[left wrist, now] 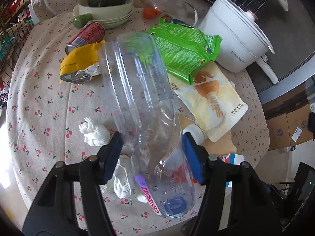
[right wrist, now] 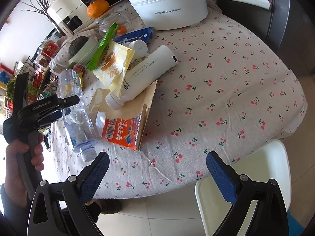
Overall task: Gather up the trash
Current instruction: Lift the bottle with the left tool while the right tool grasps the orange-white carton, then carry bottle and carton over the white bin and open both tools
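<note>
**Left gripper around the clear bottle, right gripper empty over the bench edge**

In the left wrist view, the left gripper (left wrist: 152, 153) fills the lower part of the frame with a clear plastic bottle (left wrist: 141, 98) between its blue pads. The bottle runs from the upper centre of the frame down to its blue cap (left wrist: 176, 205) at the lower centre. The jaws stand partly open with both pads at the bottle's crumpled sides; whether they press on it firmly I cannot tell. A crumpled tissue (left wrist: 94, 130) lies on the bench (left wrist: 39, 102) just left of the left pad. Further up are a yellow wrapper (left wrist: 82, 59), a red can (left wrist: 88, 36), a green snack bag (left wrist: 183, 51) and a cream pouch (left wrist: 214, 102). A white electric pot (left wrist: 232, 37) stands at the upper right.

In the right wrist view, the right gripper (right wrist: 157, 167) sits at the bottom of the frame with jaws wide apart and nothing between them, over the cherry-print cloth near the bench edge. At the left, a hand (right wrist: 23, 161) holds the left gripper against the clear bottle. A white bottle (right wrist: 145, 74) and an orange carton (right wrist: 124, 131) lie at centre left.
</note>
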`<control>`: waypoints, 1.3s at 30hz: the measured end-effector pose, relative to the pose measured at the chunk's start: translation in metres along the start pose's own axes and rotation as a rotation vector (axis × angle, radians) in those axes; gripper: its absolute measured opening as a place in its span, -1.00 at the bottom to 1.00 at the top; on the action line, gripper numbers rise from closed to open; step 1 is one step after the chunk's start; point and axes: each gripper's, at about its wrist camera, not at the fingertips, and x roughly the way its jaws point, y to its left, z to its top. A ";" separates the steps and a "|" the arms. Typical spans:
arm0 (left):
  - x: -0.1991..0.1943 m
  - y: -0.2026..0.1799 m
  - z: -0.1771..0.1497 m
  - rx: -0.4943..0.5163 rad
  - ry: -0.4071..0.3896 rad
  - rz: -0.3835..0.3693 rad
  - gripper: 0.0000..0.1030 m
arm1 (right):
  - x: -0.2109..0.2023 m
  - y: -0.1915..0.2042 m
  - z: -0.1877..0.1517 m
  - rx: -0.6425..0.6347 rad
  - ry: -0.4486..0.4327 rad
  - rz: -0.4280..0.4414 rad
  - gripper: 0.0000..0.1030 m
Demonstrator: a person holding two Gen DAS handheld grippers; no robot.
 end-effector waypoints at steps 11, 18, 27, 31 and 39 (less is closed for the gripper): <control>-0.070 0.001 -0.052 0.091 -0.231 -0.084 0.23 | 0.061 0.005 0.015 0.133 0.035 0.147 -0.34; -0.077 0.018 -0.055 0.054 -0.293 -0.127 0.23 | 0.059 0.012 0.011 0.133 -0.024 0.102 -0.88; -0.082 0.012 -0.068 0.104 -0.319 -0.114 0.23 | -0.016 0.028 -0.003 -0.013 -0.195 -0.044 -0.94; -0.080 0.006 -0.075 0.121 -0.318 -0.124 0.23 | -0.048 0.020 -0.013 -0.033 -0.257 -0.071 -0.94; -0.075 -0.038 -0.090 0.209 -0.311 -0.195 0.24 | -0.114 -0.025 -0.044 -0.025 -0.358 -0.136 -0.94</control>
